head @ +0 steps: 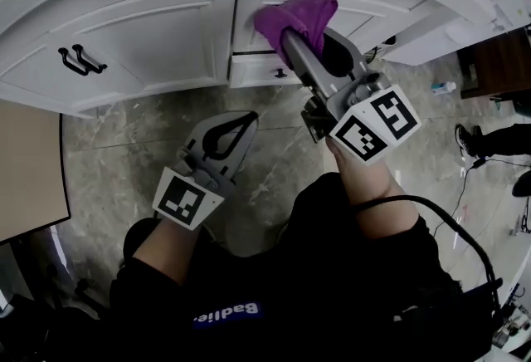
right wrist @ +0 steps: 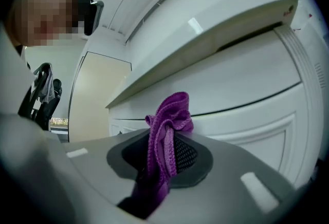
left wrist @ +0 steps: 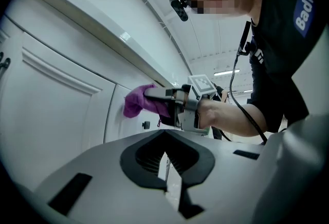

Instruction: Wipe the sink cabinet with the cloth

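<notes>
Pinching the purple cloth (head: 296, 13) in my right gripper (head: 300, 38), I hold it against the white sink cabinet (head: 166, 45) front; my left gripper (head: 246, 121) hangs lower, jaws pressed together, empty.

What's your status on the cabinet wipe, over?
Right gripper shut on purple knitted cloth, cloth pressed to white cabinet drawer front. Left gripper shut, empty, low, off the cabinet. Nothing in the way.

Bunched purple cloth (head: 294, 18) lies against the white sink cabinet (head: 149, 45) front
</notes>
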